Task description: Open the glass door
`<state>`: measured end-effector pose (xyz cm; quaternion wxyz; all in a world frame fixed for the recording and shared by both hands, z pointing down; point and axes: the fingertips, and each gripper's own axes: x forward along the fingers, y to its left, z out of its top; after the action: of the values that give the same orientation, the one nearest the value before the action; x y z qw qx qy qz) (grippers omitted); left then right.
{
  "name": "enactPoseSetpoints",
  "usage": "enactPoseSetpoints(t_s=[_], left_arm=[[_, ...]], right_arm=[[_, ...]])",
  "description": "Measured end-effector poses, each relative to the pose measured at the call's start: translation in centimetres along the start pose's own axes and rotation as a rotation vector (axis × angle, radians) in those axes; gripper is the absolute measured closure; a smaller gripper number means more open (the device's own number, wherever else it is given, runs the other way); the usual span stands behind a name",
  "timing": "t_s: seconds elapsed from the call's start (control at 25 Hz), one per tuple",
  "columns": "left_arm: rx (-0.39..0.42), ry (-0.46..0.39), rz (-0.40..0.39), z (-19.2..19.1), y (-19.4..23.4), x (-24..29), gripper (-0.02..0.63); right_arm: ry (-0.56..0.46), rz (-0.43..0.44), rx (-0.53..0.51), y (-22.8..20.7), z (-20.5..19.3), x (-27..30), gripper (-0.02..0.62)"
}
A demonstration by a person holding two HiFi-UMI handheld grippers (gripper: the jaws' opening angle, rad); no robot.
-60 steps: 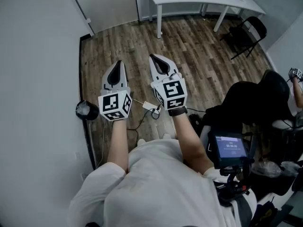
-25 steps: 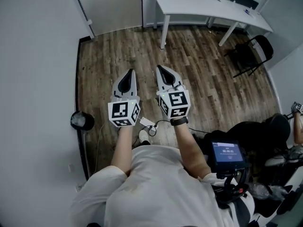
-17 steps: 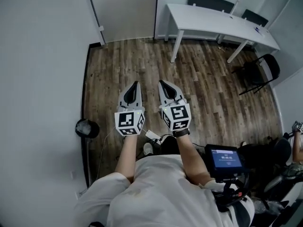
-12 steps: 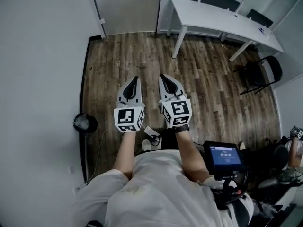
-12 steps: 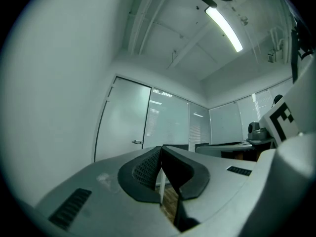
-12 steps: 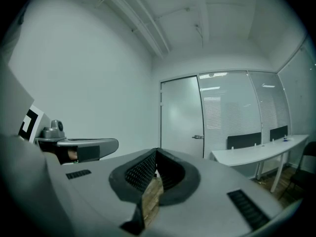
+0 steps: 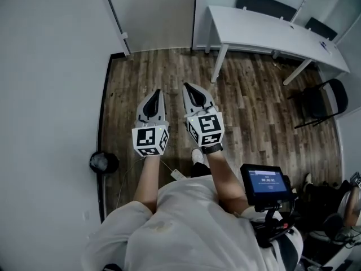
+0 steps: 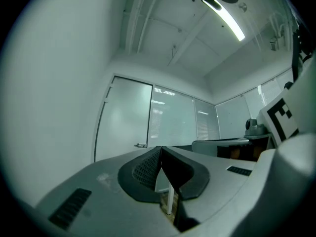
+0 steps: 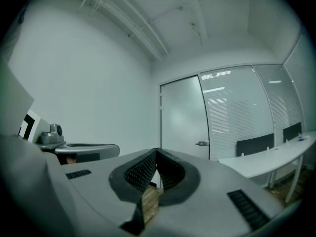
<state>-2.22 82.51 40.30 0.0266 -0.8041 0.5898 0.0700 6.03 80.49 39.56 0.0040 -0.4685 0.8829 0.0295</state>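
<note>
The person has stepped forward, so the frosted glass door (image 7: 161, 10) with its small metal lever handle (image 9: 201, 143) stands nearer, straight ahead, and looks closed. The grey left gripper (image 7: 157, 93) and right gripper (image 7: 186, 86) are both pressed together, empty and well short of it. More approach is needed.

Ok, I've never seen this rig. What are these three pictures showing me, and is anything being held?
There is no robot here: a person holds a two-jaw tool in each hand. The head view looks down from their head at the left gripper and right gripper over a wood floor. The two gripper views each look along one gripper's jaws. Both are shut with nothing between them. Ahead stands the door with its handle, not yet reached. A white desk stands to its right.
</note>
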Motion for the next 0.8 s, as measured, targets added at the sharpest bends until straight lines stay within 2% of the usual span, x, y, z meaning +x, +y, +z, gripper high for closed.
enactPoseSetpoints(t_s=[0.2,0.36,0.56,0.8], left_arm=[[0.009,0.001,-0.017,0.5,-2.6,9.0,0.601],[0.035,0.027,-0.012,0.0,-3.8,14.2,0.601],[0.047,0.11,0.003,-2.5,-3.4,18.3,0.601],[0.04,0.132,0.016,-3.5,-0.4,21.7,0.601]], right_arm=[[-0.032,-0.015,0.0,-8.8,2.1,4.1,0.595],[-0.025,-0.025,0.044,-14.6,1.6,6.5,0.595],[0.014,-0.014,0.104,-18.1,-0.6,10.0,0.595],[0.036,0.006,0.107,-18.9,-1.4,14.7,0.595]])
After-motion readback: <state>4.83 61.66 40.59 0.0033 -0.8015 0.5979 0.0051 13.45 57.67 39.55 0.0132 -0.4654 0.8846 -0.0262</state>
